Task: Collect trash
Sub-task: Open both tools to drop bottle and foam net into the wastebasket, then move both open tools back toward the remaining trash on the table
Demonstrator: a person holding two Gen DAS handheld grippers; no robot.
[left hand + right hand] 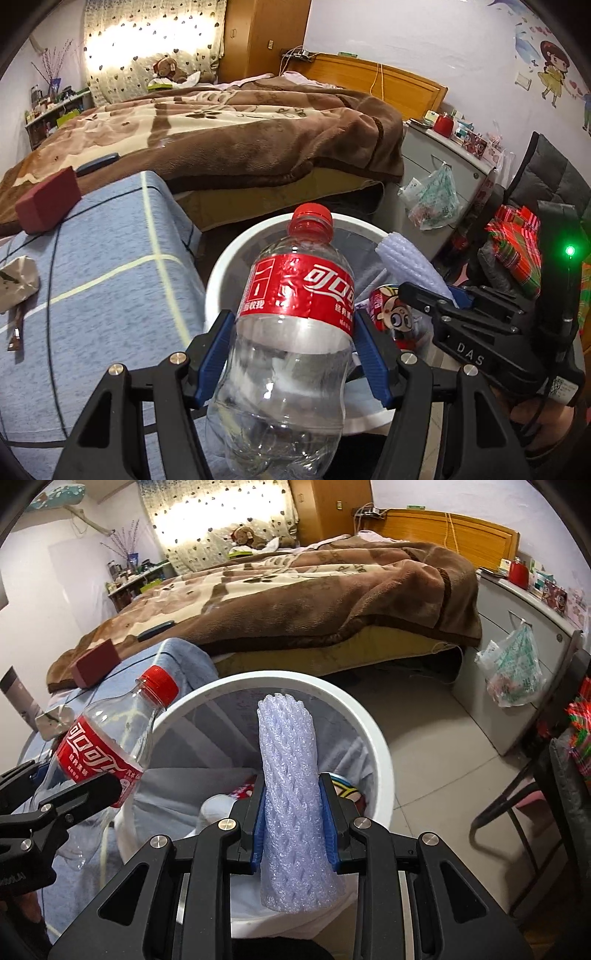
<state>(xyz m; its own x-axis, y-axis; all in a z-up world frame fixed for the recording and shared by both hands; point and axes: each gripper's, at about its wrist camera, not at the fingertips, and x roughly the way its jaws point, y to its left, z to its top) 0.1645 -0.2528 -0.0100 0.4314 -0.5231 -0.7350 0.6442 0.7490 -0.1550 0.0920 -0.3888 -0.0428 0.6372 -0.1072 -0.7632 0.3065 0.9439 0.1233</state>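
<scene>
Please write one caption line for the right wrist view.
Right gripper holds a foam net sleeve above the white trash bin.

Backlit curtain (147,44) blown out; room dim, sharp; heavy fisheye bending, dark vignette corners.

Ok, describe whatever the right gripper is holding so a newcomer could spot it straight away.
Start at the white bin on the floor at the foot of the bed. Above its opening the right gripper clamps a foam sleeve, held upright. It is a pale lilac netted tube, unlike the clear bottle with its red cap and label that the left gripper holds beside it.
</scene>
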